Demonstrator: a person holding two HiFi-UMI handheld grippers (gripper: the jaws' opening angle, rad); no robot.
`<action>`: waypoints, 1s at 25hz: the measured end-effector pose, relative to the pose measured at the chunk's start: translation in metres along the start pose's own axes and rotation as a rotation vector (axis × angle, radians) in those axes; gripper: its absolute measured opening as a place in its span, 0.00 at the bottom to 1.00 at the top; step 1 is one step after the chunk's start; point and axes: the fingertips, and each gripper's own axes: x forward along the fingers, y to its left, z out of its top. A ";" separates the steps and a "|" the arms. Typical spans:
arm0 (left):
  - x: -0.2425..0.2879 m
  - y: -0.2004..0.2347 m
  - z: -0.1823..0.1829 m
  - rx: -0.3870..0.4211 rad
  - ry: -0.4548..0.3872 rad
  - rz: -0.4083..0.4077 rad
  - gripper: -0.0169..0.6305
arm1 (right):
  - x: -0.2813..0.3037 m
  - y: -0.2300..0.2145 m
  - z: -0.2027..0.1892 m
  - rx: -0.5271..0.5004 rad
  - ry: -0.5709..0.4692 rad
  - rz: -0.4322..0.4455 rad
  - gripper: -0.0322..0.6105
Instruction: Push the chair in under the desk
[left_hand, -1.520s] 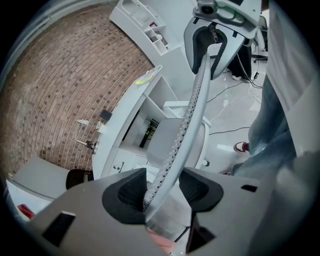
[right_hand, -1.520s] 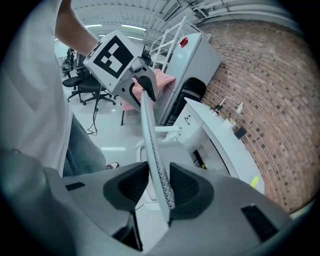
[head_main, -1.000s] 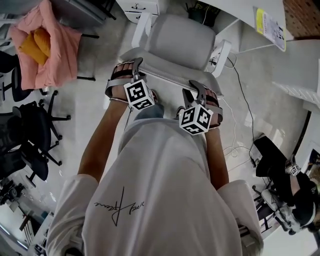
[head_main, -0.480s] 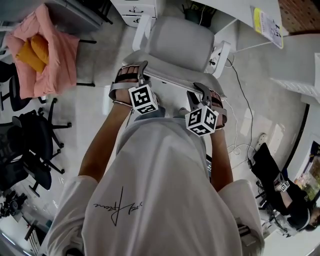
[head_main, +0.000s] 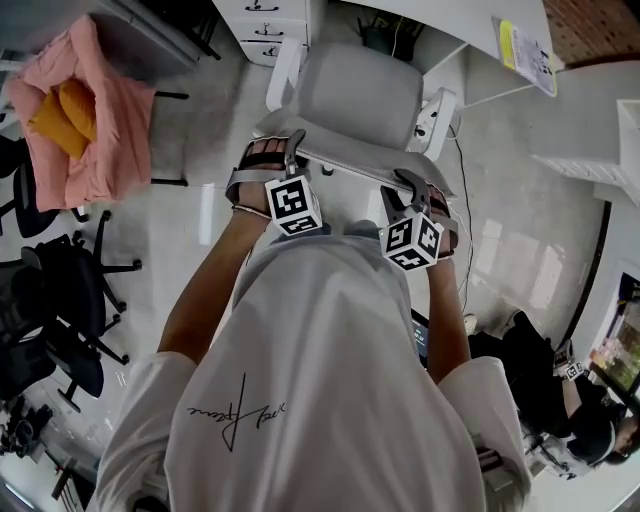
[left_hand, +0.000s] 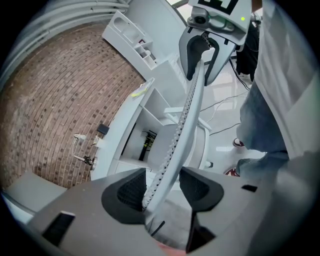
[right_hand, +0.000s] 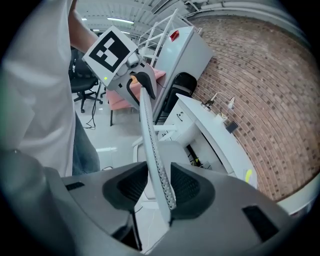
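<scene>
Far left: pink cloth (head_main: 85, 120) heaped over a seat, black chairs (head_main: 55, 310) below it, both well apart from the work. Next, left gripper (head_main: 281, 150), tilted down onto the top rim (head_main: 345, 158) of the grey chair (head_main: 362, 90). Straddles that rim with jaws fairly wide, mesh edge against one pad (left_hand: 125, 192), a sliver of gap before the other (no firm squeeze to be seen). In the middle, the chair itself: back toward the wearer, seat pointing at the white desk (head_main: 480, 40), front edge close to the desk's opening, drawers (head_main: 268, 18) just to its left. Further right, right gripper (head_main: 418, 188) on the same rim, near its other end. Jaws wide and just now opening further, rim between them, lying by one pad with clear space at the other. Far right, low down, a person in black (head_main: 545, 395), well apart from the chair.
</scene>
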 end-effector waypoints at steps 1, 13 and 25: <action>-0.001 0.000 0.000 0.001 -0.005 0.002 0.35 | 0.000 0.000 0.000 0.000 0.003 -0.004 0.30; -0.009 -0.006 0.009 -0.067 -0.041 0.004 0.35 | -0.003 -0.002 -0.007 -0.017 0.011 -0.016 0.30; -0.039 -0.017 0.022 -0.212 -0.074 0.069 0.35 | -0.024 -0.006 -0.019 0.042 -0.047 0.034 0.30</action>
